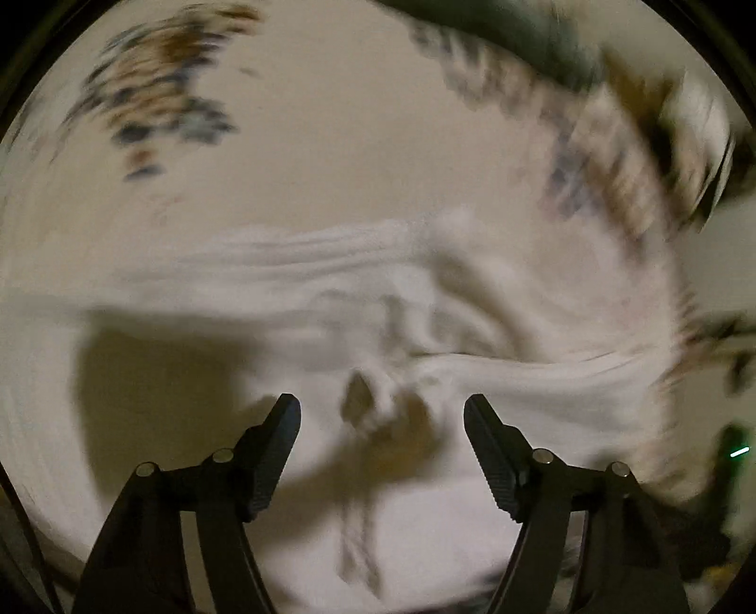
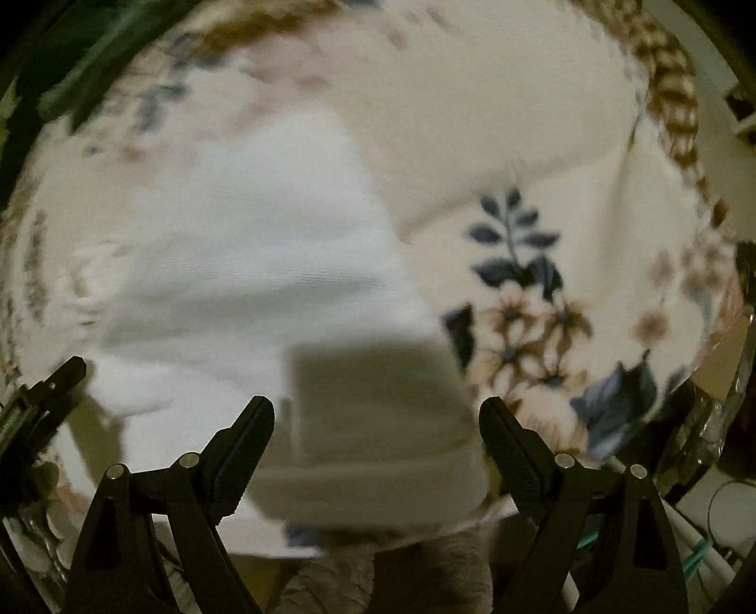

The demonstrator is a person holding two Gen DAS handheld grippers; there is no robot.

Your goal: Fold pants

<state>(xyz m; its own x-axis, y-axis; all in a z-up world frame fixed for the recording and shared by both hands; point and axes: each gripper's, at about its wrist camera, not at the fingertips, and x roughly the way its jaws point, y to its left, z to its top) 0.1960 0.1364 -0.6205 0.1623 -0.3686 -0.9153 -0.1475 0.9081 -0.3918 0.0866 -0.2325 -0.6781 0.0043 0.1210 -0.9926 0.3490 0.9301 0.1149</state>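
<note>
White pants [image 1: 425, 302] lie rumpled on a cream floral cloth, with bunched folds at the middle of the blurred left wrist view. My left gripper [image 1: 382, 415] is open just above the bunched fabric, holding nothing. In the right wrist view the pants [image 2: 245, 264] lie as a smoother white panel at the left and centre. My right gripper [image 2: 377, 420] is open above their near edge, empty. The left gripper's tip [image 2: 66, 373] shows at the left edge of the right wrist view.
The cream cloth [image 2: 472, 118] with blue and brown flowers [image 2: 519, 293] covers the surface; it has a brown patterned border [image 2: 675, 94]. Cables and foil-like clutter [image 2: 708, 472] lie beyond the right edge. A dark object [image 1: 519, 28] sits at the far top.
</note>
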